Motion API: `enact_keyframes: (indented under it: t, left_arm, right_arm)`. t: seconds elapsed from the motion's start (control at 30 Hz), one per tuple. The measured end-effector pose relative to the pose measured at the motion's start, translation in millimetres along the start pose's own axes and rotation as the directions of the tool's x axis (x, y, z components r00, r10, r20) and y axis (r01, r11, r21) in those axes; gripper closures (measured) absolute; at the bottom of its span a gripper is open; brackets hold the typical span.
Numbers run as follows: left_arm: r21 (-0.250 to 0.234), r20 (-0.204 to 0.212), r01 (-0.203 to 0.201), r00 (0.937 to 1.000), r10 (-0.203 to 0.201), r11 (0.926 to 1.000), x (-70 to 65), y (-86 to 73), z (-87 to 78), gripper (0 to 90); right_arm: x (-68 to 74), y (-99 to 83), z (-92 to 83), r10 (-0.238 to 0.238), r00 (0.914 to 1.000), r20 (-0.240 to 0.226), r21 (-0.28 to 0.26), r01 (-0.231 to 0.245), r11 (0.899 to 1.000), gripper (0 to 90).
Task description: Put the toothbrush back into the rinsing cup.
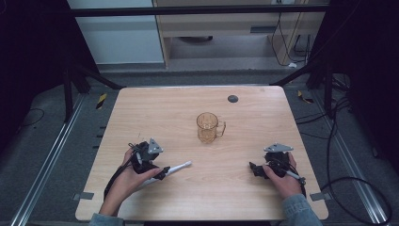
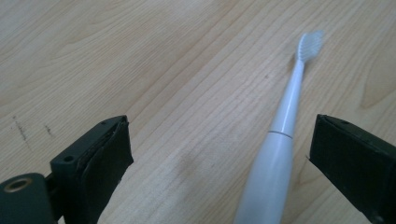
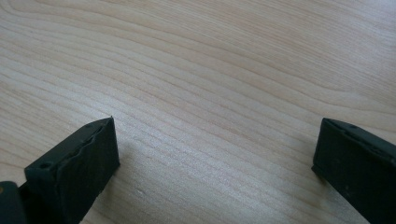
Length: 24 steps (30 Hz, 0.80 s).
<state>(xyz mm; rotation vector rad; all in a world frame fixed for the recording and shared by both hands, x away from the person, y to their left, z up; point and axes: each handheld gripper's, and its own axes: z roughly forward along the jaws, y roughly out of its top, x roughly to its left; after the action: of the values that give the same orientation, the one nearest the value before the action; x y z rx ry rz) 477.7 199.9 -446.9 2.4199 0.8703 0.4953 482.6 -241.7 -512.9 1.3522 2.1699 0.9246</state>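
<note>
Left gripper [image 1: 162, 173]: held low over the near-left part of the table [image 1: 244, 188], its jaws spread wide apart — in the left gripper view the gripper [image 2: 219, 163] has one jaw on each side of the toothbrush, neither touching it.
Toothbrush [image 1: 170, 170]: white, lying flat on the wood, handle end toward the left gripper and bristle head pointing away toward the table's middle. In the left gripper view the toothbrush [image 2: 280, 144] runs closer to the right-hand jaw than to the other; its bristles are pale and a little blurred.
Right gripper [image 1: 254, 168]: low over the near-right part of the table, well apart from the toothbrush. In the right gripper view the gripper [image 3: 215, 158] has its jaws wide apart, with bare wood grain between them.
Mug [image 1: 208, 127]: clear amber, upright near the table's centre, handle to the right — well apart from both grippers.
Dark round disc [image 1: 232, 99]: set in the tabletop near the far edge, beyond the mug.
</note>
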Motion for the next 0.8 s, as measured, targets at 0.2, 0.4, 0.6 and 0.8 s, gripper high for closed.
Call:
enact_keyframes:
  t: [0.2, 0.4, 0.6, 0.8]
  left_arm:
    - [0.045, -0.006, -0.065, 0.9978, 0.066, 0.9969, -9.8, 4.2, -2.0, 6.6]
    - [0.079, 0.017, -0.112, 0.9936, 0.111, 0.9905, -14.0, 5.9, 1.6, 14.3]
    - [0.090, 0.042, -0.130, 0.9911, 0.127, 0.9874, -14.8, 6.3, 0.0, 24.6]
    - [0.137, 0.068, -0.157, 0.9865, 0.149, 0.9781, -16.1, 2.9, 6.5, 31.3]
  right_arm:
    - [0.0, 0.0, 0.0, 0.000, 1.0000, 0.000, 0.000, 0.000, 1.000, 0.3]
    - [-0.2, 0.1, 0.2, -0.001, 1.0000, 0.000, 0.000, 0.001, 1.000, 0.3]
    - [-0.2, 0.1, 0.2, -0.001, 1.0000, 0.000, -0.001, 0.001, 1.000, 0.3]
    - [-0.3, 0.1, 0.2, -0.002, 1.0000, 0.000, -0.001, 0.002, 1.000, 0.3]
